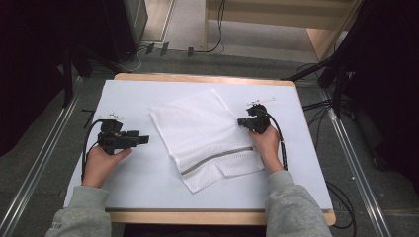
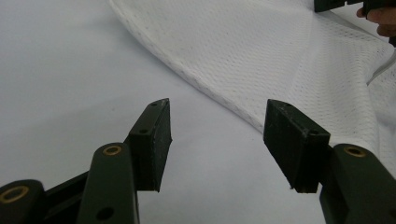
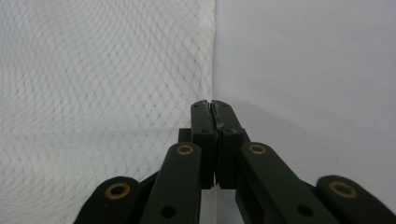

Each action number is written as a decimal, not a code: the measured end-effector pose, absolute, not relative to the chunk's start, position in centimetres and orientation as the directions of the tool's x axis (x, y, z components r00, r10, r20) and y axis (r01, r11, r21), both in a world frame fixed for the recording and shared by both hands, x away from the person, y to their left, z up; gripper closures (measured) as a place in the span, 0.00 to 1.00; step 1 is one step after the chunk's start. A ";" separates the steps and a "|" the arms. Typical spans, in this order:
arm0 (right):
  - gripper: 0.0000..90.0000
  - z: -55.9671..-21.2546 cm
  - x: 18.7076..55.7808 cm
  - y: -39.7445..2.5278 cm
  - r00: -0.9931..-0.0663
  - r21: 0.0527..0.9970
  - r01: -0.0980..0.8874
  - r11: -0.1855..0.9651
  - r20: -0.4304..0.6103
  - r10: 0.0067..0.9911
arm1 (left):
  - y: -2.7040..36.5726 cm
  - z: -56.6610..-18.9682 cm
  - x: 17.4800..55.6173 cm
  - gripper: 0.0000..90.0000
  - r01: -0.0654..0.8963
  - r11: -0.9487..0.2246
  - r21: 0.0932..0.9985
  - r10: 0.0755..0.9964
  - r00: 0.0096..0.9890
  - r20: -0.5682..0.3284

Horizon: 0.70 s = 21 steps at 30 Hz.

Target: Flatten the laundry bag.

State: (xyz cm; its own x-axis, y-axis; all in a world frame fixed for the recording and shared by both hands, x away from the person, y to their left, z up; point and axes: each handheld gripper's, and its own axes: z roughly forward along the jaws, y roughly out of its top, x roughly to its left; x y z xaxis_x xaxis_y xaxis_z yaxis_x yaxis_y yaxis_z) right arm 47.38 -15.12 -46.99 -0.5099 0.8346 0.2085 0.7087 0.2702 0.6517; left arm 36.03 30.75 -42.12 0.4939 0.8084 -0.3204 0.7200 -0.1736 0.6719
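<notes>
White table [image 1: 128, 187], mesh bag [image 1: 207, 138] centred, left claw [image 2: 217, 140] agape beside hem, right claw [image 3: 214, 112] pinched at edge

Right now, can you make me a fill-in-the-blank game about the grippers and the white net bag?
1. The left gripper has its jaws ____.
2. The right gripper has its jaws ____.
3. The mesh bag is coloured ____.
4. The grey zipper runs along the end of the bag ____ to the person.

Missing words: open; shut; white; nearest
</notes>
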 end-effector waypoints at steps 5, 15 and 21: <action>1.00 -47.0 47.0 -16.4 -0.481 0.653 0.717 0.244 0.210 0.851 | 29.7 -42.2 36.7 0.47 0.716 -0.201 0.669 0.793 0.520 -0.318; 1.00 -47.2 45.9 -18.8 -0.419 0.652 0.733 0.191 0.211 0.883 | 27.3 -42.5 38.0 0.47 0.707 -0.251 0.662 0.761 0.566 -0.317; 0.98 -47.4 45.3 -19.7 -0.400 0.657 0.734 0.171 0.215 0.891 | 25.8 -42.8 38.6 0.48 0.707 -0.277 0.651 0.745 0.586 -0.319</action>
State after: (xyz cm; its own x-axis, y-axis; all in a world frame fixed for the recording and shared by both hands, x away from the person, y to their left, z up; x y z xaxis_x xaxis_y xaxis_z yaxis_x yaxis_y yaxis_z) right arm 45.28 -19.70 -47.35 -0.4005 0.8907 0.2153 0.7339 0.1711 0.6573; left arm 38.57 25.78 -42.76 0.5861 0.7446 -0.3193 0.7067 -0.2771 0.6510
